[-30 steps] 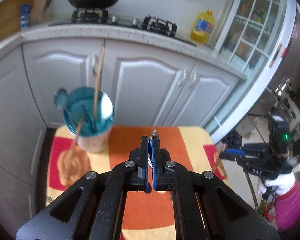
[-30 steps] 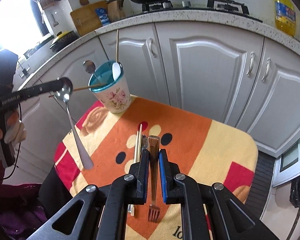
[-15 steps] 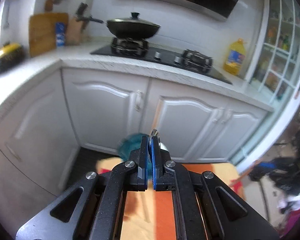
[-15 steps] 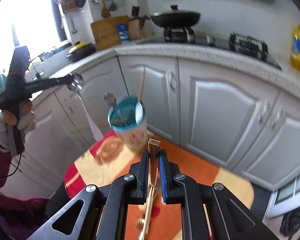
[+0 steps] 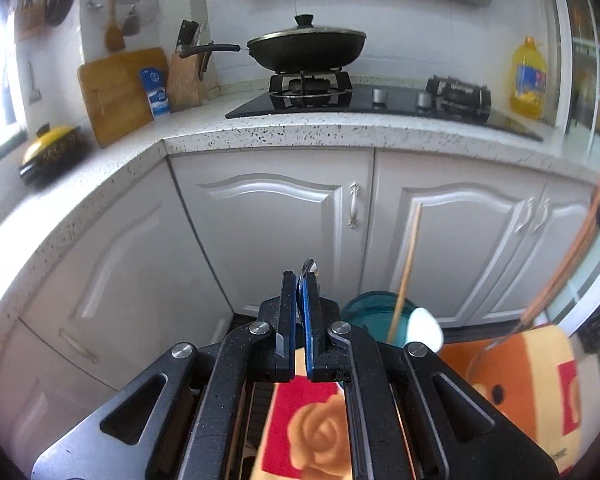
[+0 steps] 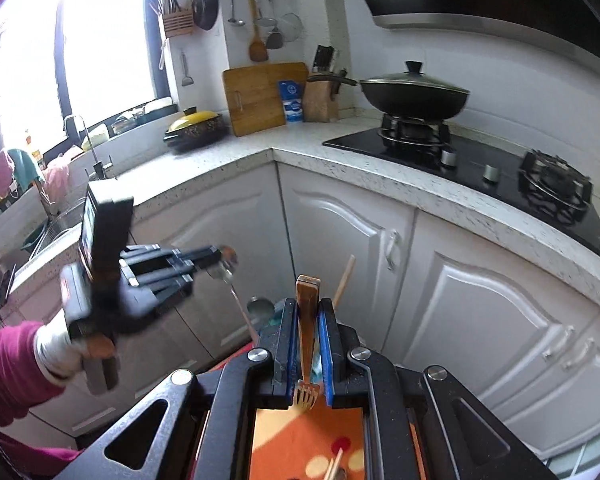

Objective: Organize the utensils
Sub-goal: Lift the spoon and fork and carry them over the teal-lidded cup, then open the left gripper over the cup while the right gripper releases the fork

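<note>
Behind clamped left fingers (image 5: 300,300), spoon (image 5: 310,268) mostly hidden (right fingers (image 6: 308,320) pinch fork (image 6: 306,344)).

Both wrist views toward stove (image 5: 308,88) counter (image 6: 380,168)

grippers: 2, left gripper (image 5: 299,300) and right gripper (image 6: 308,332) | fork (image 6: 306,320): 1 | metal spoon (image 6: 228,270): 1 | teal cup (image 5: 374,316): 1, at 3 o'clock of the left gripper | wok (image 5: 306,46): 1 | cutting board (image 5: 118,90): 1 | oil bottle (image 5: 528,80): 1
</note>
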### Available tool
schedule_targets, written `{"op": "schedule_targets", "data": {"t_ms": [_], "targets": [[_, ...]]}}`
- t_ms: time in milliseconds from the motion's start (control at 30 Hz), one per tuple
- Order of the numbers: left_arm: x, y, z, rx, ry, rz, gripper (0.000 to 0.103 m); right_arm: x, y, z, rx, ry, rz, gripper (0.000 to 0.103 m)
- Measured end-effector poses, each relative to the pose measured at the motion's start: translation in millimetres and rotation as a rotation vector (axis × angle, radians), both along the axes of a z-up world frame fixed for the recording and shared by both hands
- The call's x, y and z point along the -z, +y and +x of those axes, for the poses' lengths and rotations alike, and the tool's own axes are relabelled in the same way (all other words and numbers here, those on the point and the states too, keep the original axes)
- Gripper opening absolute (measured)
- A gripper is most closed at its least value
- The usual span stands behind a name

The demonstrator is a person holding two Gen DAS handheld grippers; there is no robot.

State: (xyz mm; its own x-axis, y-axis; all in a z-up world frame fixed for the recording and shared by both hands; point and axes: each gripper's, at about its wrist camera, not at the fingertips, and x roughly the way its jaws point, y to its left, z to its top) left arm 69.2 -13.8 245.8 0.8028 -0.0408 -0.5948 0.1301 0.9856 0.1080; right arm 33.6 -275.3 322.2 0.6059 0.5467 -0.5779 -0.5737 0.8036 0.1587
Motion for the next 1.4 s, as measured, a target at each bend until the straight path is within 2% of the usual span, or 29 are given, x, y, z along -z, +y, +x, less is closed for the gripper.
{"op": "schedule_targets", "data": {"t_ms": [100, 267, 367, 533, 633, 700, 967, 1067, 1167, 1267, 1400], "targets": [[10, -5, 12, -0.010, -0.002, 0.051, 0.001, 4, 15, 14, -0.016, 0.006, 0.005, 0.009], [20, -8, 28, -0.015, 0.014, 0.040, 0.001, 18, 35, 36, -0.023, 0.021, -0.003, 0.009], [27, -15, 34, -0.011, 0.018, 0.064, 0.001, 30, 40, 43, -0.030, 0.047, 0.007, 0.009], [33, -28, 37, 0.009, -0.019, 0.166, 0.001, 51, 51, 52, -0.031, 0.073, -0.014, 0.009], [37, -35, 38, 0.035, -0.025, 0.261, 0.002, 65, 55, 55, -0.038, 0.094, -0.023, 0.009], [38, -33, 38, 0.044, -0.023, 0.278, 0.002, 72, 56, 57, -0.042, 0.108, -0.024, 0.009], [42, -31, 39, 0.046, -0.012, 0.296, 0.002, 93, 57, 57, -0.060, 0.145, -0.036, 0.009], [47, -35, 41, 0.072, 0.028, 0.285, 0.001, 97, 58, 58, -0.066, 0.156, -0.036, 0.009], [56, -45, 44, 0.089, 0.043, 0.315, 0.001, 104, 60, 61, -0.064, 0.181, -0.029, 0.009], [66, -50, 50, 0.101, 0.102, 0.287, 0.001, 115, 63, 66, -0.061, 0.203, -0.029, 0.009], [63, -41, 58, 0.097, 0.149, 0.193, 0.001, 118, 59, 73, -0.036, 0.229, 0.010, 0.009]]}}
